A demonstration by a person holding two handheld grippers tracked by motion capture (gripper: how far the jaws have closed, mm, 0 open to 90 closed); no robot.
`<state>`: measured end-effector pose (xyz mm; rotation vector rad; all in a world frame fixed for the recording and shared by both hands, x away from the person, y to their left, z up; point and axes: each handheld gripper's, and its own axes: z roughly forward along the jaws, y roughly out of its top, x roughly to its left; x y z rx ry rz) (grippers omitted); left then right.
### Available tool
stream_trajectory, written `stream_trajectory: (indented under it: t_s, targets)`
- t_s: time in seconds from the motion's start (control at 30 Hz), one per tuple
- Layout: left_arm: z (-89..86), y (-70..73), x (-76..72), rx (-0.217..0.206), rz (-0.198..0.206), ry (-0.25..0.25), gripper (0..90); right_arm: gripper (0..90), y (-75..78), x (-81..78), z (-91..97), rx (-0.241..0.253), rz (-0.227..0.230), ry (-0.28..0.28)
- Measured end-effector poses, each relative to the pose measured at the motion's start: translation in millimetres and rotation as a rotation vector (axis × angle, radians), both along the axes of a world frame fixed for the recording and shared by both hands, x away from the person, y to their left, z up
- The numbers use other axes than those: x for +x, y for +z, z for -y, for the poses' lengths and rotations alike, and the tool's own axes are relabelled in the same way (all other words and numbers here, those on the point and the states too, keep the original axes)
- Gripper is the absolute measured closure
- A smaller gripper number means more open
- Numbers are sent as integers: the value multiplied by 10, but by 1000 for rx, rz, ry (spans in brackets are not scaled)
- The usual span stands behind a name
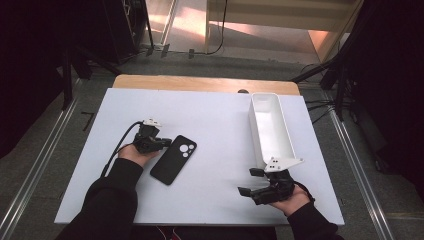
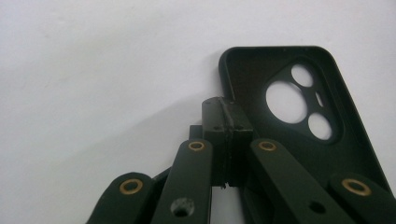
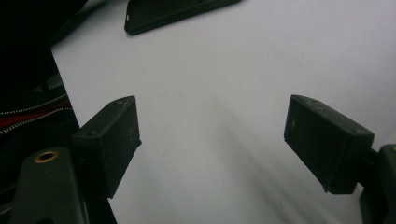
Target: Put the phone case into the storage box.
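A black phone case [image 1: 171, 167] lies on the white table [image 1: 215, 125], left of the middle, inner side up with its camera cut-outs at the far end. My left gripper [image 1: 168, 143] lies low beside it and points right. Its jaws are shut, pad against pad, with nothing between them. In the left gripper view the left gripper [image 2: 225, 108] has its tips at the rim of the phone case [image 2: 345, 107]; contact is unclear. My right gripper [image 1: 249, 181] rests near the front right of the table, open and empty. From the right gripper [image 3: 210, 135] the phone case [image 3: 173, 14] lies far off.
A long white bin [image 1: 270, 127], empty as far as I can see, stands at the back right, its near end just beyond the right gripper. A wooden strip [image 1: 205, 82] runs along the table's far edge. The person's dark sleeves [image 1: 107, 200] come in from the front.
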<state>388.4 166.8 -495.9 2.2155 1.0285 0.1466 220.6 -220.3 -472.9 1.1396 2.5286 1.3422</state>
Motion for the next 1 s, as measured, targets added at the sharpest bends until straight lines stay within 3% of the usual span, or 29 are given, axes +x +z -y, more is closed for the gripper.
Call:
stream_trajectory:
  t_s: [0.17,0.33,0.43,0.6,0.73,0.83,1.0]
  targets:
    - [10,6,14,-5,5,-2,891,169,-2,4,12,2,0,1]
    - [-37,44,26,-36,-8,6,889,168,-4,6,13,5,-3,3]
    - [-57,118,9,-70,2,4,790,168,-4,6,13,4,1,5]
    - [-86,203,-29,-111,10,-31,532,168,-1,5,17,10,-2,4]
    - [-92,320,-137,-149,25,-117,397,169,1,7,24,17,10,5]
    - [-85,384,-204,-133,36,-138,379,168,-1,9,21,18,5,6]
    - [-99,447,-261,-163,25,-155,349,169,5,7,22,16,6,4]
